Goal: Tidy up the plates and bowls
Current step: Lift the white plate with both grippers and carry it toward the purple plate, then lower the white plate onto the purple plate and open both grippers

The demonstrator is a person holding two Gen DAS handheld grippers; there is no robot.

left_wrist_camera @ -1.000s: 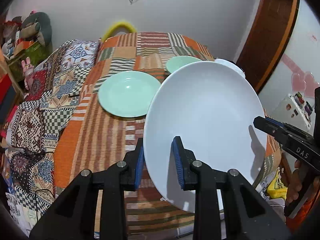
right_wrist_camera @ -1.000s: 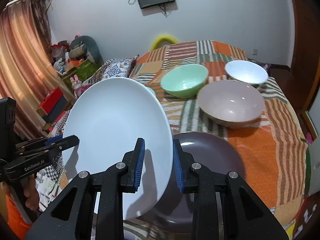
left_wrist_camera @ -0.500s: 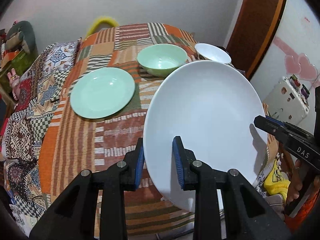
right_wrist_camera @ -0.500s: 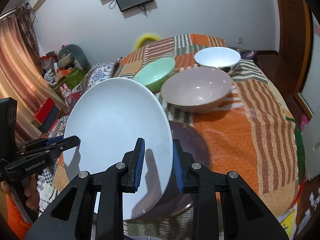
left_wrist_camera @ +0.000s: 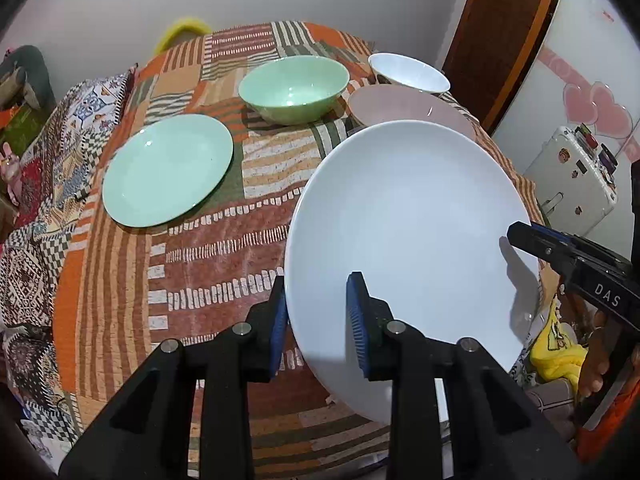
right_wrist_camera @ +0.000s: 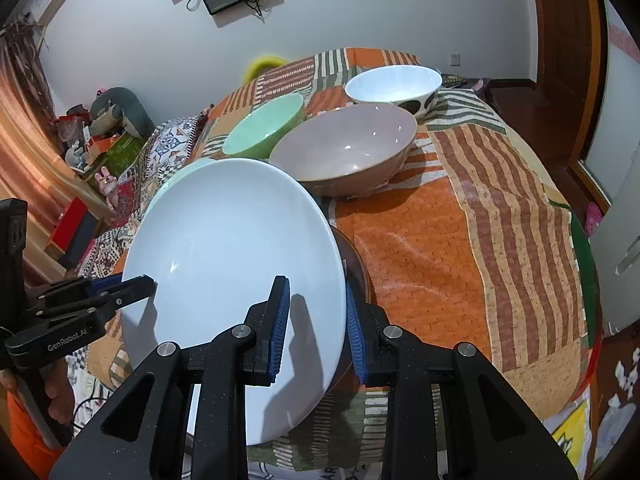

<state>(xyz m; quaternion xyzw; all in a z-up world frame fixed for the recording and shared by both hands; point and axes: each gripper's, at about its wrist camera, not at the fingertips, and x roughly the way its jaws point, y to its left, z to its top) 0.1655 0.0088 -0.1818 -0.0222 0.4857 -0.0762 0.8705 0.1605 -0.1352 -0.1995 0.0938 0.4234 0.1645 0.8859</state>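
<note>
In the left wrist view the left gripper point(left_wrist_camera: 320, 312) is clamped on the near rim of the white plate point(left_wrist_camera: 408, 232) filling the lower right, the right gripper point(left_wrist_camera: 532, 240) pinching the opposite rim, likely to keep the wide plate level. The right wrist view shows the plate lower left, tilted above a dark plate point(right_wrist_camera: 356, 268), probably for stacking.

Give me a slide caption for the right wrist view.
Both grippers hold a white plate by opposite rims above a dark plate, bowls behind.
</note>
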